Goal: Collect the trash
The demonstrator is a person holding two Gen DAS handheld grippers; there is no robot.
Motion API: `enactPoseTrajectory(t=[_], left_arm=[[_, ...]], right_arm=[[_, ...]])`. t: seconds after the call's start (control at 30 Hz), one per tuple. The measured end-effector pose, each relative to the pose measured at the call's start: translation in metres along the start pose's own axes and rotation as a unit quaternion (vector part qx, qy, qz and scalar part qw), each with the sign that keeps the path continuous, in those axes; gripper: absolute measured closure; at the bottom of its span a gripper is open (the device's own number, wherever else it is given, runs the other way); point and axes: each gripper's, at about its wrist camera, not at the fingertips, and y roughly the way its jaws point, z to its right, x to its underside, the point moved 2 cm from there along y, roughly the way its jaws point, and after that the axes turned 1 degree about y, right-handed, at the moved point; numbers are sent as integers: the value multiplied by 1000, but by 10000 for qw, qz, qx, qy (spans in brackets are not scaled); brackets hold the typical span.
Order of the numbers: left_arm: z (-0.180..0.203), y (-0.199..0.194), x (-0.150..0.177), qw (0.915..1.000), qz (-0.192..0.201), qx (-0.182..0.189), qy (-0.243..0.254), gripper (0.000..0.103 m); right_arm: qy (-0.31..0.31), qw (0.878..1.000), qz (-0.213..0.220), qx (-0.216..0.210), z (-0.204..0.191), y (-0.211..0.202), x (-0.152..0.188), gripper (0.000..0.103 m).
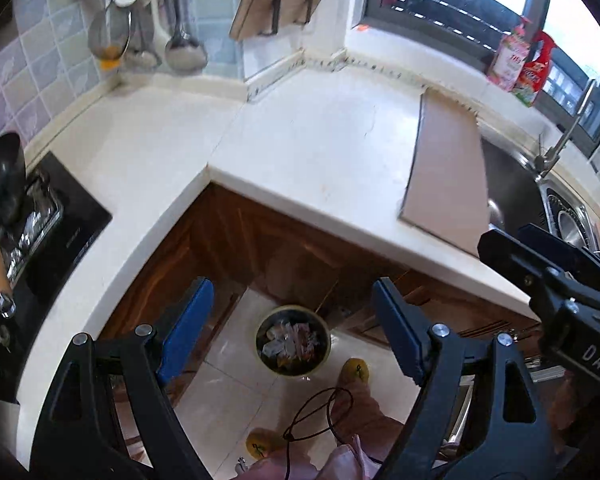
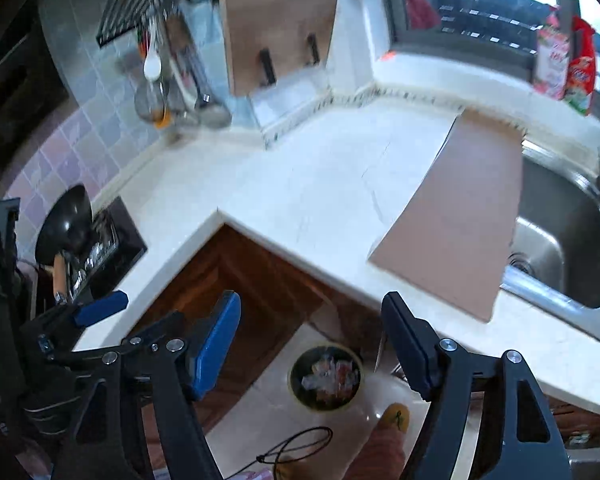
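Note:
A round trash bin (image 1: 293, 341) with a yellow rim stands on the tiled floor below the counter corner. It holds several crumpled wrappers. It also shows in the right wrist view (image 2: 326, 377). My left gripper (image 1: 292, 328) is open and empty, high above the bin. My right gripper (image 2: 311, 344) is open and empty, also above the bin. The right gripper's body shows at the right edge of the left wrist view (image 1: 556, 280). The left gripper's blue pad shows at the left of the right wrist view (image 2: 102, 308).
A white L-shaped counter (image 1: 300, 148) carries a brown board (image 1: 448, 172) beside a steel sink (image 2: 560, 240). A black stove with a wok (image 1: 4, 184) is at left. Wooden cabinets (image 1: 228, 240) stand under the counter. Bottles (image 1: 520, 64) stand on the windowsill. The person's yellow slippers (image 1: 356, 370) are near the bin.

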Motion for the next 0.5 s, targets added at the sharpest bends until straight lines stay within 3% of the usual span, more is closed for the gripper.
enactPoseTrajectory(t=[0.5], left_arm=[[49, -66, -50, 9949, 749, 295, 602, 23]], right_arm=[[120, 9949, 947, 317, 9, -130, -44, 21]])
